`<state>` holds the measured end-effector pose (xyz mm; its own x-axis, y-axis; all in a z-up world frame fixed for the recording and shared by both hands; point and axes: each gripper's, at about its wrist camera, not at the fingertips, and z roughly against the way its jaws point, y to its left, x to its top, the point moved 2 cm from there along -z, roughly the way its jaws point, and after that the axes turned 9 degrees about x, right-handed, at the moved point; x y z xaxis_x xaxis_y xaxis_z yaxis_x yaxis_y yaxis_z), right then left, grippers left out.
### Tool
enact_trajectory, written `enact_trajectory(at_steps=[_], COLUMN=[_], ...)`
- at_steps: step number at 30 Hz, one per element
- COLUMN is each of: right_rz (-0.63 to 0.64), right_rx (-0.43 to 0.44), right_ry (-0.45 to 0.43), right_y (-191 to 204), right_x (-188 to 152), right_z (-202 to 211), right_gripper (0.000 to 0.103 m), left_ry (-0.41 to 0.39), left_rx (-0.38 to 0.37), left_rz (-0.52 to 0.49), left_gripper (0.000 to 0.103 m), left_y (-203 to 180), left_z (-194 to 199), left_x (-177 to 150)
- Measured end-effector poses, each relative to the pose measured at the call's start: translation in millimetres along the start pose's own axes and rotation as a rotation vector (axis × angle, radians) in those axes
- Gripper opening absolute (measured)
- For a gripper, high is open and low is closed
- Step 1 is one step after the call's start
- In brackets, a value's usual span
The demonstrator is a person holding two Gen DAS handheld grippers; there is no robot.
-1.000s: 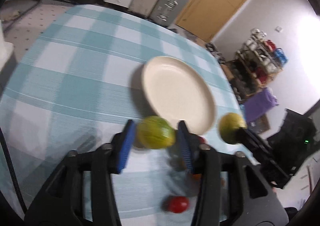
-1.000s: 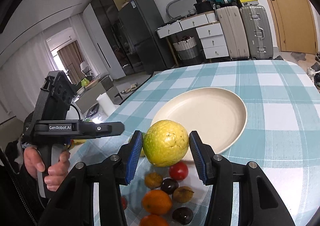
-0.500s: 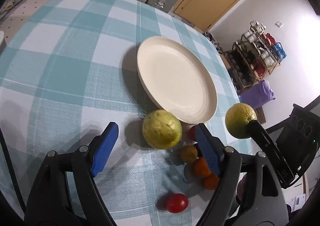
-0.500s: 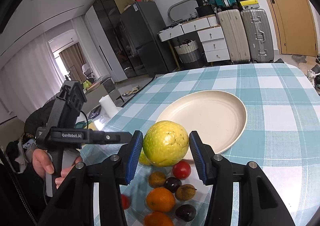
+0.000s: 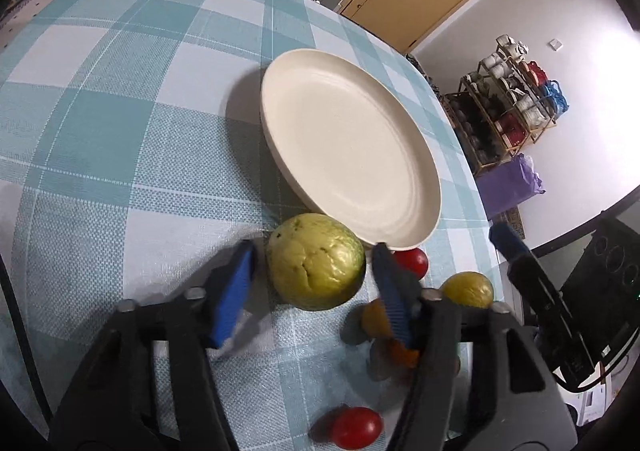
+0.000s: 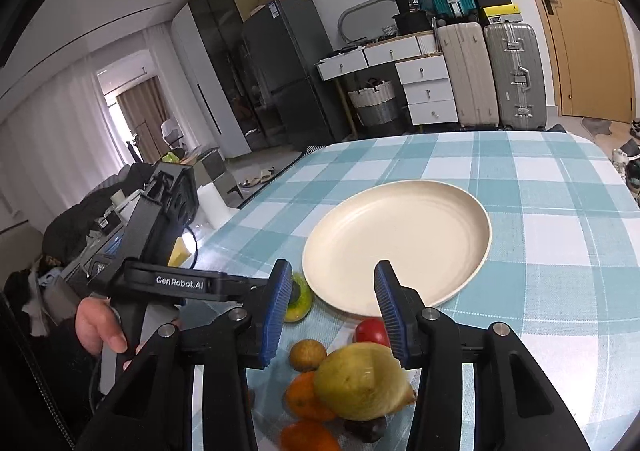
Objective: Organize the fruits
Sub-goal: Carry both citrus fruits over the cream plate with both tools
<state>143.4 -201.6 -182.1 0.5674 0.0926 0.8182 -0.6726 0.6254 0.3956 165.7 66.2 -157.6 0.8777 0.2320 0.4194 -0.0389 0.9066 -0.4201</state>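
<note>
Two sets of jaws, both released. On the left gripper, blue pads spread to either side of the big green fruit, with a sliver of gap at 9 o'clock, almost none at 3 o'clock, and no squeeze visible. On the right gripper, pads wide apart with nothing between, and a yellow fruit lying blurred just beneath at 6 o'clock, on top of the oranges in the loose pile. Likely step in hand: closing on the green fruit and carrying it to the cream plate, bare and just beside the fruit at 12 o'clock. For a good grasp, centre the pads on the widest girth, level with the middle rather than the crown, then close slowly, only as far as needed for a firm hold; round and probably firm, so prone to squirting forward under an off-centre pinch. Lift clear of the raised rim before moving toward 12 o'clock, and set down near the plate's middle to prevent a roll. Mind the red tomato at 3 o'clock beside the right-hand pad, and the second tomato at 6 o'clock on the checked surface.
</note>
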Motion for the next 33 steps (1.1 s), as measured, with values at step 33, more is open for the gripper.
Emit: enact_trajectory(at_steps=[33], right_rz=[-0.309], right_rx=[-0.147], right_ry=[0.047], right_y=[-107.7], right_x=[-13.4], right_z=[-4.7], right_gripper=[0.082], left_ry=[-0.012], left_rx=[-0.014], left_rz=[0.022], left_gripper=[0.047], left_y=[12.8], left_z=[7.4], left_x=[-3.8])
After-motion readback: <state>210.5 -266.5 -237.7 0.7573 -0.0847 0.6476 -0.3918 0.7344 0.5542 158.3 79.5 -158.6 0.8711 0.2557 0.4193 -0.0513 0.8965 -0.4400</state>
